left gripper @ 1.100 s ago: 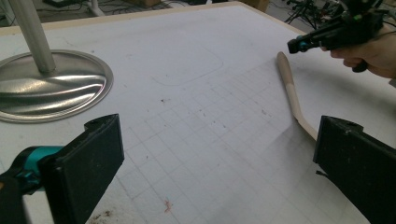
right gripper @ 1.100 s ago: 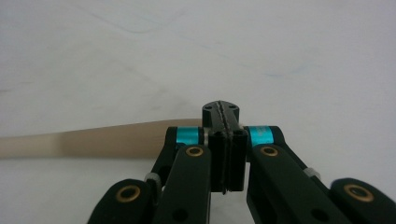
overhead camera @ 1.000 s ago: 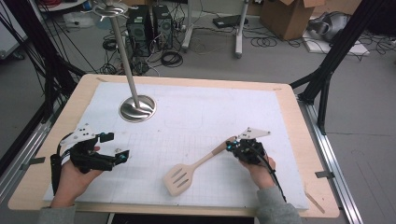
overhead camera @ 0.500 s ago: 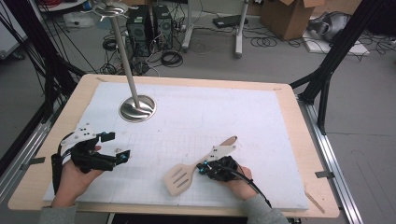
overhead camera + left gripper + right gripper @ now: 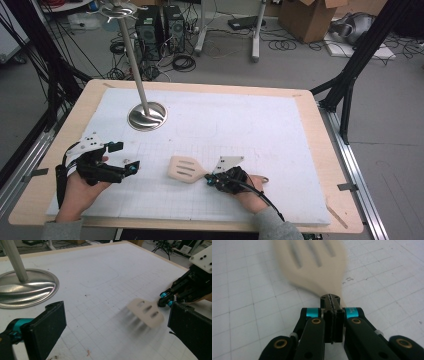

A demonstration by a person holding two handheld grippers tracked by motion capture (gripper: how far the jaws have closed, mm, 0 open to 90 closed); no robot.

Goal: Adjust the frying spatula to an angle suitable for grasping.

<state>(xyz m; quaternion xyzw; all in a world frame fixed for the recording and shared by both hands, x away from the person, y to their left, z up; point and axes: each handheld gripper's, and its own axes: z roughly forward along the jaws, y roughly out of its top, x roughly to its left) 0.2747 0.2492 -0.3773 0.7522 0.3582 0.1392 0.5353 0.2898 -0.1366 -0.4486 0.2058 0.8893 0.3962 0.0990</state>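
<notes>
right tool (image 5: 212, 178): jaws clamped on spatula (image 5: 186, 169) at its neck | left tool (image 5: 131, 167): jaws apart, empty | spatula: low over bench (image 5: 300, 150) mat, front centre | handling: light, stiff, smooth; blade-heavy lever, grip nearer blade to stop swivel

High overview, two close jaw-level views; shared spatula (image 5: 186, 169).

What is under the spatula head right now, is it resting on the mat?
Under the spatula head is bare white gridded mat, visible through its slots. Whether it touches the mat cannot be told. The right claw is shut on its neck, hiding the handle.
</notes>
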